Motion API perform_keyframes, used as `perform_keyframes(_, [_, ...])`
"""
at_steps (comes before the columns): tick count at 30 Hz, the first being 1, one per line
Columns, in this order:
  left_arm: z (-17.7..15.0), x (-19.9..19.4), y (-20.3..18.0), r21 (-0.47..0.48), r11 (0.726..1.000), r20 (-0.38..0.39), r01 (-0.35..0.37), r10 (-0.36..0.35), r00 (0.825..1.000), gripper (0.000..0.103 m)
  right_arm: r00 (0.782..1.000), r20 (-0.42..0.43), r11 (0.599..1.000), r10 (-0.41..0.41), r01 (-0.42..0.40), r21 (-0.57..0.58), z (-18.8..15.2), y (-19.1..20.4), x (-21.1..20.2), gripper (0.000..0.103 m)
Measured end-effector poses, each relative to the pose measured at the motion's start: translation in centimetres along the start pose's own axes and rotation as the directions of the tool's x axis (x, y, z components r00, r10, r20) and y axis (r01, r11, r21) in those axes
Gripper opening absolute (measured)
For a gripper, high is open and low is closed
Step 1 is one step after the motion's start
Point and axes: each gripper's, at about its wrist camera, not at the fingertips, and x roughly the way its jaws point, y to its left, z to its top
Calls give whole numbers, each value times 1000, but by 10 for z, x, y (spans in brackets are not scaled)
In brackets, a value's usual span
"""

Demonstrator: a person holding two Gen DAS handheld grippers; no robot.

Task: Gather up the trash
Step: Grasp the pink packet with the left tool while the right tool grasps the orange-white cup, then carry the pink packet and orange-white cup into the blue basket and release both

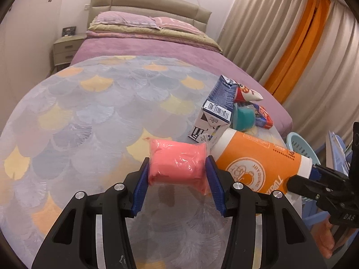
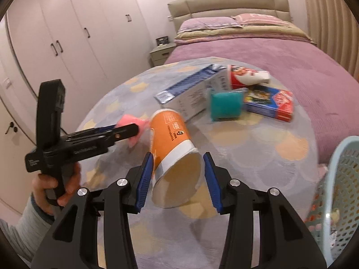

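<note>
— What's in the left gripper (image 1: pixel 178 174)?
— Its jaws clamp a pink wrapped packet (image 1: pixel 177 162).
— And the right gripper (image 2: pixel 178 179)?
— It straddles an orange paper cup (image 2: pixel 174 154), pads apparently touching; cup tilted above the scale-patterned bedspread (image 2: pixel 258 139), carton (image 2: pixel 190 92) behind, blue basket (image 2: pixel 336 190) right.

Pink packet (image 1: pixel 177 163) between left fingers (image 1: pixel 141 188)

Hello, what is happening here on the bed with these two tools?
A person is collecting trash from a patterned mat on the bed, one handheld gripper in each hand. The left gripper is closed on a soft pink plastic-wrapped packet. The right gripper has its fingers on either side of an orange and white paper cup. Cartons and wrappers remain on the mat; a light blue perforated basket waits at the right.
</note>
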Motion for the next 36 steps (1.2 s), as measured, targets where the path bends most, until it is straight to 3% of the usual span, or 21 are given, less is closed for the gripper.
perform_keyframes(6, [1, -4, 14, -29, 1000, 5, -11, 11, 1000, 47, 999, -48, 999, 6, -4, 41, -1, 4, 21, 42])
perform_keyframes(12, [2, -7, 12, -11, 1000, 5, -4, 4, 1000, 47, 999, -33, 998, -13, 15, 56, -3, 4, 17, 34])
perform_keyframes(21, [18, -27, -40, 107, 993, 58, 53, -60, 997, 47, 992, 103, 992, -77, 66, 105, 1, -17, -43, 32])
perform_keyframes(28, [34, -25, -109, 239, 964, 66, 115, -134, 989, 47, 966, 190, 971, -174, 136, 197, -3, -57, -93, 32])
perform_keyframes(33, [41, -13, -165, 321, 930, 52, 177, -204, 978, 47, 930, 223, 935, -292, 229, 269, -10, -86, -127, 32])
perform_keyframes(36, [43, -2, -203, 374, 900, 26, 223, -250, 968, 47, 896, 223, 892, -384, 298, 339, -18, -110, -147, 32])
